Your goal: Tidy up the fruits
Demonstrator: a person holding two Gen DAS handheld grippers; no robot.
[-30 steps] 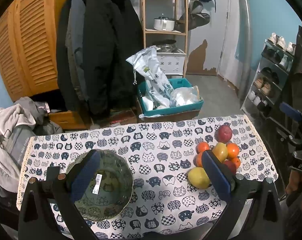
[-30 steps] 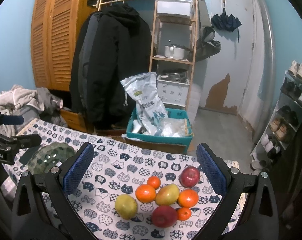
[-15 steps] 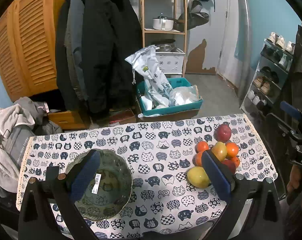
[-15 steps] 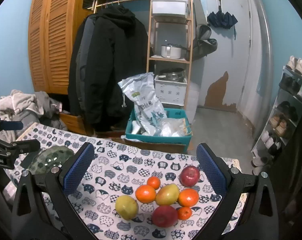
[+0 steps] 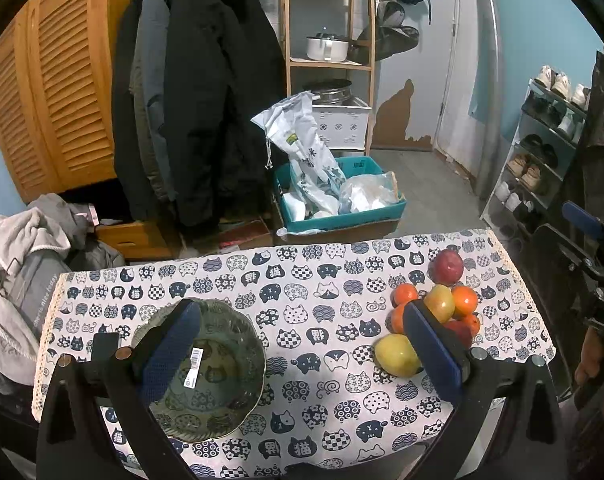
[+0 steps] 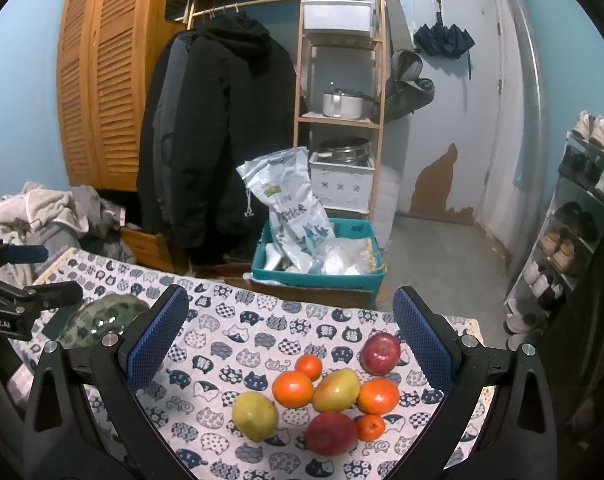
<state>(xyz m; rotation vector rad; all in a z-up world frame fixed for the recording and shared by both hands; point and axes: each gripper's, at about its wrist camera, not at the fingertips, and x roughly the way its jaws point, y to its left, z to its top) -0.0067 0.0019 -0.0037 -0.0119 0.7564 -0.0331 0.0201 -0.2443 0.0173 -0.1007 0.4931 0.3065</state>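
A cluster of fruit lies on the right end of the cat-print tablecloth [image 5: 302, 292]: a yellow pear [image 6: 255, 415], a yellow-red mango [image 6: 336, 389], two red apples [image 6: 381, 353] [image 6: 331, 433] and several oranges [image 6: 293, 388]. In the left wrist view the pear [image 5: 396, 355] and far apple [image 5: 446, 267] show beside my right finger. A green glass bowl [image 5: 218, 380] with a barcode sticker stands empty at the left. My left gripper [image 5: 300, 354] hovers open above the cloth between bowl and fruit. My right gripper [image 6: 292, 336] hangs open above the fruit.
Beyond the table's far edge sits a teal bin [image 6: 318, 276] with bags on a cardboard box. Dark coats [image 5: 198, 112] hang by a wooden shelf [image 6: 338, 92]. Clothes are piled at the left [image 5: 18, 264], and a shoe rack [image 5: 542, 152] stands right.
Both grippers have drifted only slightly; the views are nearly the same. Fruit and bowl have not moved.
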